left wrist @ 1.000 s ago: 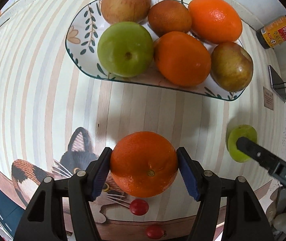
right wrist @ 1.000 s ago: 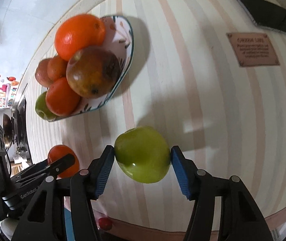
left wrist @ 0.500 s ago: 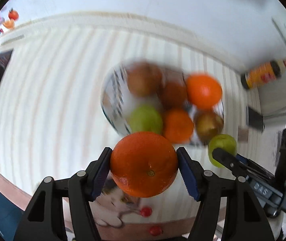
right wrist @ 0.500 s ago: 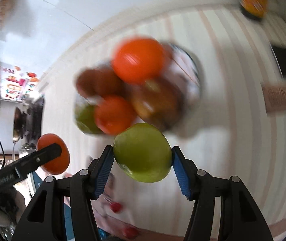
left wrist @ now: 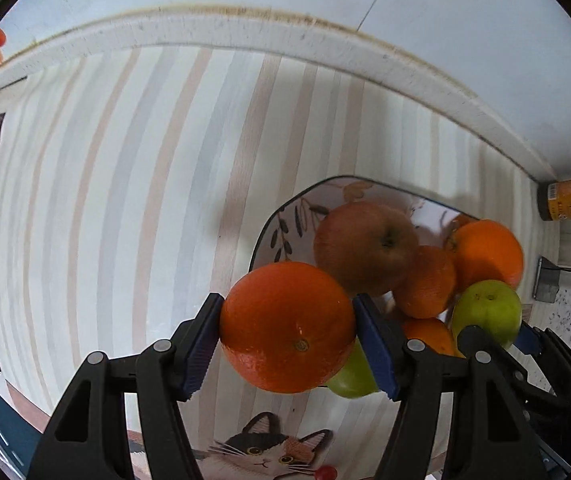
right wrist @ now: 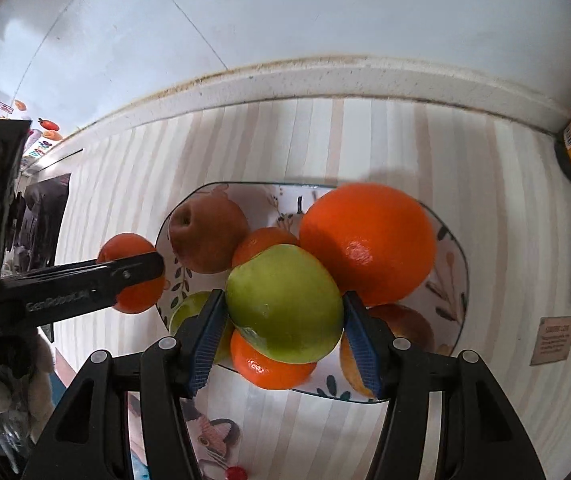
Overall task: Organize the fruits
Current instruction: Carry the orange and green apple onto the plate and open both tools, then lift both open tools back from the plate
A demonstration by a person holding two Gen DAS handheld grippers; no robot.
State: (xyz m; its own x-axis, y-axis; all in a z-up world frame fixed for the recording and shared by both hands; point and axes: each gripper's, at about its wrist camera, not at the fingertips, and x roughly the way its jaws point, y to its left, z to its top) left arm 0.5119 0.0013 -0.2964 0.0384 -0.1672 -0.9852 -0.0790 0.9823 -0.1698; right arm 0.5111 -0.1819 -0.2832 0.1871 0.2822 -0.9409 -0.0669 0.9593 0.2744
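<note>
Hovering beside the leaf-patterned oval ceramic plate (right wrist: pixel 451 248) of fruit, a round orange (left wrist: pixel 287 326) is clamped in the left gripper (left wrist: pixel 287 342) and a green apple (right wrist: pixel 283 304) in the right gripper (right wrist: pixel 283 334), presumably for adding there.

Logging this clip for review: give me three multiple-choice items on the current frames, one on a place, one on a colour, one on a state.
1. The left gripper's orange is:
A. beside the plate's left edge
B. inside the jar
C. on the phone

2. The fruit in the right gripper is:
A. red
B. green
C. purple

3. The left gripper is:
A. open, empty
B. shut on the orange
C. out of view

Answers: 1 A, the right wrist view shows it left of the plate. 2 B, a green apple. 3 B, both pads press its sides.
</note>
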